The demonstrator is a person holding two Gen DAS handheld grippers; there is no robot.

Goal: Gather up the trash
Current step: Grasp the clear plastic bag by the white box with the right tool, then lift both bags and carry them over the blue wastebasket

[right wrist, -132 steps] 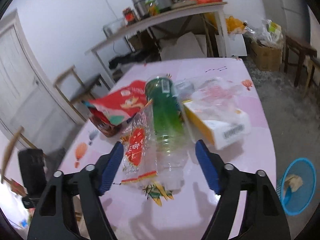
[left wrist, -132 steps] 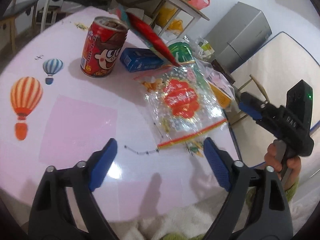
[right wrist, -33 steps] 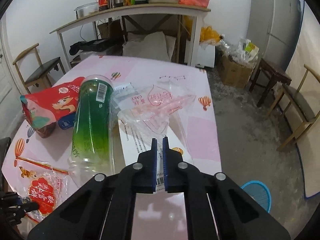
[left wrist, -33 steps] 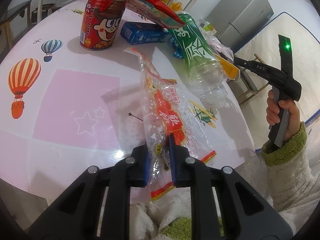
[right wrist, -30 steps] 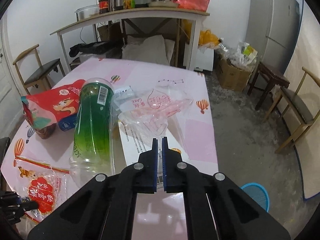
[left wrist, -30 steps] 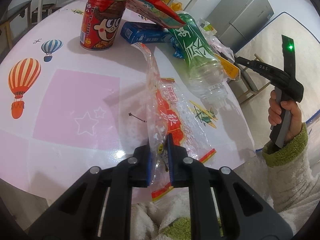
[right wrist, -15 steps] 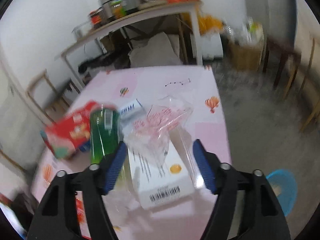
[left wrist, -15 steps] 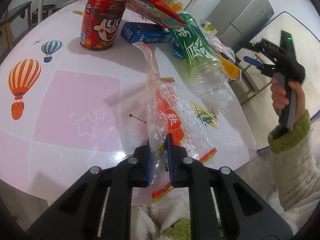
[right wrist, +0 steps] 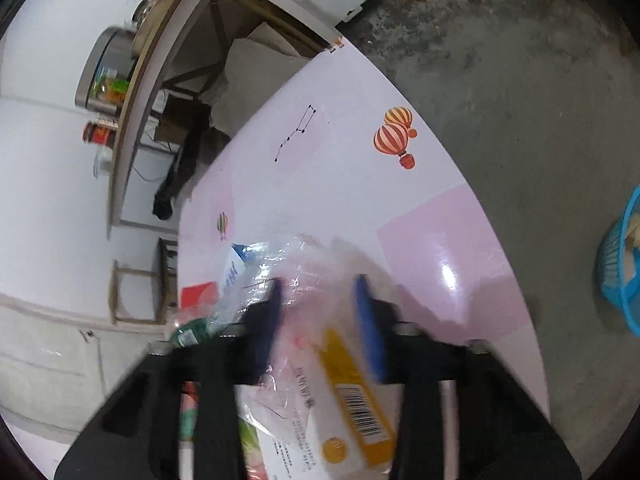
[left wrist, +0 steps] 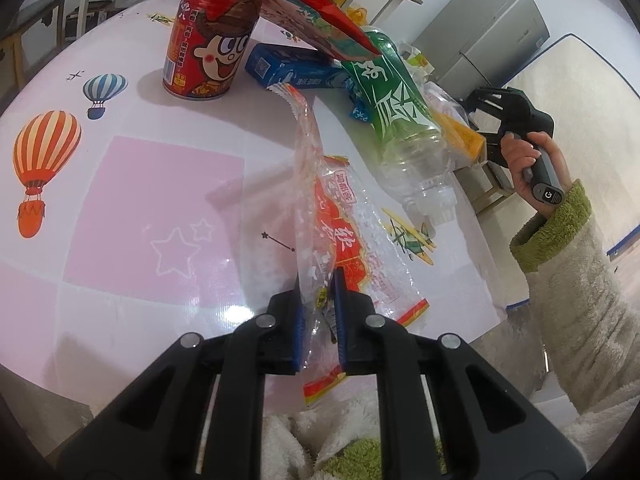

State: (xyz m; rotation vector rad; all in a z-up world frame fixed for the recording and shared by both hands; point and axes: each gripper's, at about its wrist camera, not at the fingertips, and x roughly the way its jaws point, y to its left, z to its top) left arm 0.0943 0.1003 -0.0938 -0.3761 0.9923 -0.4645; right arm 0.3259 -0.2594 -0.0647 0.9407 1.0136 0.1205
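Since earlier, right gripper (right wrist: 320, 312) fingers have been spread over the clear bag (right wrist: 304, 264); the snack wrapper (left wrist: 340, 240) is kept pinched by left gripper (left wrist: 318, 300).

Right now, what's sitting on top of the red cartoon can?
A red snack bag lies across the can top and slants down onto the green bottle. The can's near rim shows; its far rim is covered.

A pink tabletop (left wrist: 160, 208) printed with hot-air balloons (left wrist: 42, 160) is seen, a grey refrigerator (left wrist: 486, 28) beyond it and a wooden side table (right wrist: 160, 60) by the wall.
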